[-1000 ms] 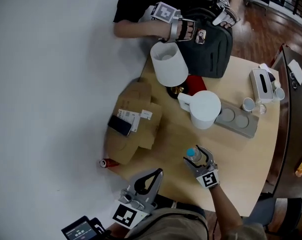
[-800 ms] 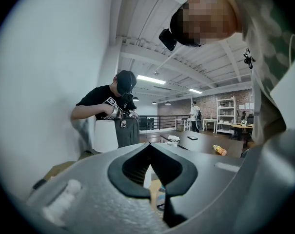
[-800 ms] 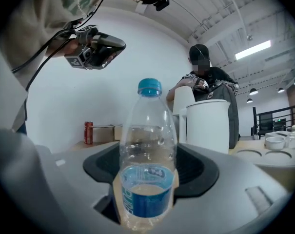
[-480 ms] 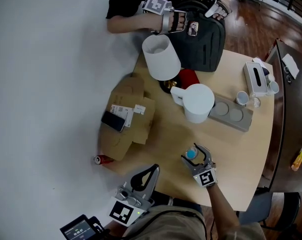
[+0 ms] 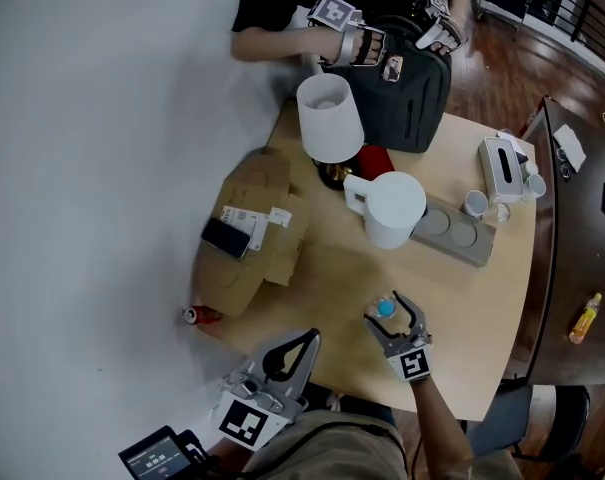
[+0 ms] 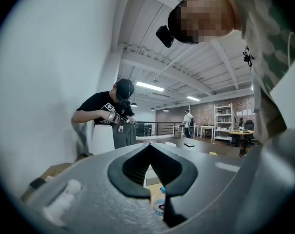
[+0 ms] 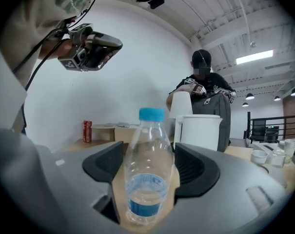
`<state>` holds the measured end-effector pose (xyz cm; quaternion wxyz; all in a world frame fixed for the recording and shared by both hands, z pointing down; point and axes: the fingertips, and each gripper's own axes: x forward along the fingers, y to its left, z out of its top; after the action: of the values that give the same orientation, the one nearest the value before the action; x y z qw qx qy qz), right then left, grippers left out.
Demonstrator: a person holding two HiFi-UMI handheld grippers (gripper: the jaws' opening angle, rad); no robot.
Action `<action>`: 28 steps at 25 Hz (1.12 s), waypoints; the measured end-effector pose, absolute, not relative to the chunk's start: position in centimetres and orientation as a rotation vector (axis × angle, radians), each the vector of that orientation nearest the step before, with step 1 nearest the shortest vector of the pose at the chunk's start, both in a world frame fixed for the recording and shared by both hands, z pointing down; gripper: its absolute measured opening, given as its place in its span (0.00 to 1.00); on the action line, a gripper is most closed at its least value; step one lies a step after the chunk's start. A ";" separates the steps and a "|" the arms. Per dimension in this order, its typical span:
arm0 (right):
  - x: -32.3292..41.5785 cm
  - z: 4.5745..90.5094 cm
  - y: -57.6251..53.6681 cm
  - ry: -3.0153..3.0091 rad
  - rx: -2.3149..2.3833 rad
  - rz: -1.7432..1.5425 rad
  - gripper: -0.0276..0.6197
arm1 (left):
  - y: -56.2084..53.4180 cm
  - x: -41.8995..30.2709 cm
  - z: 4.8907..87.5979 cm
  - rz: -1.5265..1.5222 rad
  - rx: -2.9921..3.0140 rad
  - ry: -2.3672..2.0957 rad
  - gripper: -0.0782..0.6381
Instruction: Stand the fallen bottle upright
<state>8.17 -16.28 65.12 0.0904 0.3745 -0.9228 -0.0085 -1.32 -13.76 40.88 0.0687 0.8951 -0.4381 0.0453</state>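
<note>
A clear water bottle with a blue cap and blue label stands upright on the wooden table. My right gripper has its jaws on either side of the bottle's body, the pads against it. From above, the bottle shows its cap between the fingers of the right gripper, near the table's front edge. My left gripper hangs off the table's near edge to the left, its jaws together and holding nothing. Past the tips of the left gripper, the bottle shows low down.
A white jug and a white lampshade stand mid-table. A cardboard box with a phone on it lies left, a red can by its corner. A grey tray, cups and a tissue box sit right. Another person handles a black backpack at the far edge.
The bottle stays upright between the right gripper's jaws throughout. Only the head view has shifted a little; the left gripper keeps its place.
</note>
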 end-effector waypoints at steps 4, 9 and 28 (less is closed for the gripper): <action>8.2 60.4 -15.0 -2.795 1.159 -0.092 0.55 | -13.0 -1.9 40.3 0.114 2.708 -1.320 0.12; 8.7 53.3 -12.8 -2.787 1.385 0.027 0.42 | -11.8 -3.3 39.2 0.023 2.732 -1.297 0.12; 3.5 43.4 1.5 -2.600 1.559 -0.088 0.04 | -1.0 -6.7 39.3 -0.068 2.832 -1.088 0.12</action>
<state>3.45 1.51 43.43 0.0545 0.5133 -0.8560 -0.0290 -6.72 -1.00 39.32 0.0533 0.9320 -0.3579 -0.0223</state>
